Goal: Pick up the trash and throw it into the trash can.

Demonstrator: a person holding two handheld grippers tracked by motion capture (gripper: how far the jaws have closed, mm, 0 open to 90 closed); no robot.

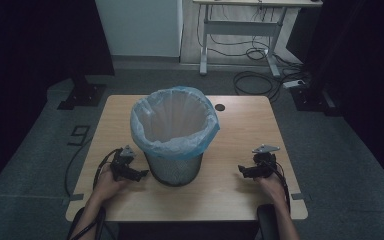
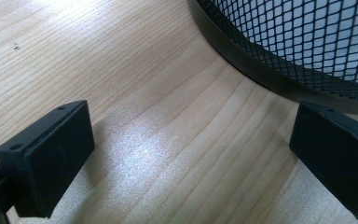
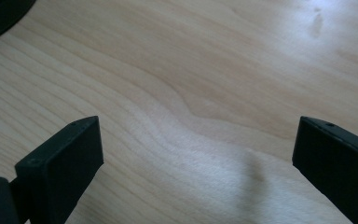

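Note:
A black wire-mesh waste basket [image 1: 174, 170] with a pale blue plastic liner [image 1: 175, 122] stands upright in the middle of the wooden table [image 1: 240, 125]. My left gripper [image 1: 139, 175] rests on the table just left of the basket's base, open, with bare wood between its jaws; the mesh wall [image 2: 298, 42] curves past close ahead in the left gripper view. My right gripper [image 1: 242, 171] lies on the table to the basket's right, a hand's width away, open over bare wood [image 3: 191, 116]. The basket's dark base [image 3: 0, 16] peeks in at the top left corner of the right gripper view.
A small black round disc [image 1: 220, 106] lies on the table behind the basket to the right. Beyond the table are a white desk frame [image 1: 240, 30] and loose cables [image 1: 260, 80] on the grey floor. Dark curtains flank both sides.

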